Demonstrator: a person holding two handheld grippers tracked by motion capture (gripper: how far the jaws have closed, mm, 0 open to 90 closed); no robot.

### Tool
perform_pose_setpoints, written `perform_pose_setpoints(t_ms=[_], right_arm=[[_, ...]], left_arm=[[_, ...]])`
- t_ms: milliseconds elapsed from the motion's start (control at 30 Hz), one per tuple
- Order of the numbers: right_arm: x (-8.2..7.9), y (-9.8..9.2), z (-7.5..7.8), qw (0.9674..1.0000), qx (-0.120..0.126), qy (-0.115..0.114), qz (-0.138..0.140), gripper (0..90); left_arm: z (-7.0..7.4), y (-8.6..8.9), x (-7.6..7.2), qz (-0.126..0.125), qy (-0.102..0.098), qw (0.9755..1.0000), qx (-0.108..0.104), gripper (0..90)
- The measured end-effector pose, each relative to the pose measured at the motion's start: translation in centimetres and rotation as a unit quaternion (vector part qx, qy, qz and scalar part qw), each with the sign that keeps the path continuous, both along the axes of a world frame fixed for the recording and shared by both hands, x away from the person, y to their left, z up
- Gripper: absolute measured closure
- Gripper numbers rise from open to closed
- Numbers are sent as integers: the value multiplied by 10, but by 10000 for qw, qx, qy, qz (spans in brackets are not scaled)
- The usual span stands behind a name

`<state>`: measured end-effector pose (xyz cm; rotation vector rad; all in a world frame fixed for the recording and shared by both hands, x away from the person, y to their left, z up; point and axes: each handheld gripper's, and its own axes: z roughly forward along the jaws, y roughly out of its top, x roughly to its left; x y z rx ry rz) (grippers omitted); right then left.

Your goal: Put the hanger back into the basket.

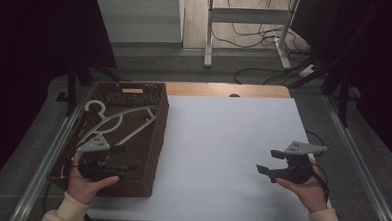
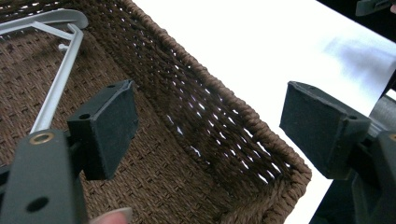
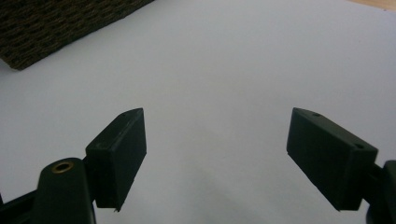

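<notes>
A brown woven basket [image 1: 152,138] stands on the left part of the white table [image 1: 222,151]. Inside it lies a pale grey clothes hanger [image 1: 118,119], its hook toward the far left. My left gripper [image 1: 127,157] hovers over the basket's near end, open and holding nothing. In the left gripper view its jaws [image 2: 210,126] straddle the basket's right rim [image 2: 224,88], with the hanger [image 2: 58,84] off to the upper left. My right gripper [image 1: 268,161] is held open above bare table at the right. The right gripper view has its jaws [image 3: 217,154] wide apart over the white surface.
A wooden strip [image 1: 225,90] runs along the table's far edge. Beyond it are metal stand legs [image 1: 210,36] and loose cables on the floor. Metal rails border the table on both sides. The basket's corner [image 3: 51,23] lies far left of the right gripper.
</notes>
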<state>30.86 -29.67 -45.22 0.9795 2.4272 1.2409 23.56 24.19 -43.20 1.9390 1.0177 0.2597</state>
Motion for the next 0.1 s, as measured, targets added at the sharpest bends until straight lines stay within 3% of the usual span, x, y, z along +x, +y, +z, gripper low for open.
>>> perform_pose_setpoints(t_ms=[100], right_arm=[[1,0,0,10000,-14,-37,-24,199]], left_arm=[[0,1,1,10,9,10000,-22,186]])
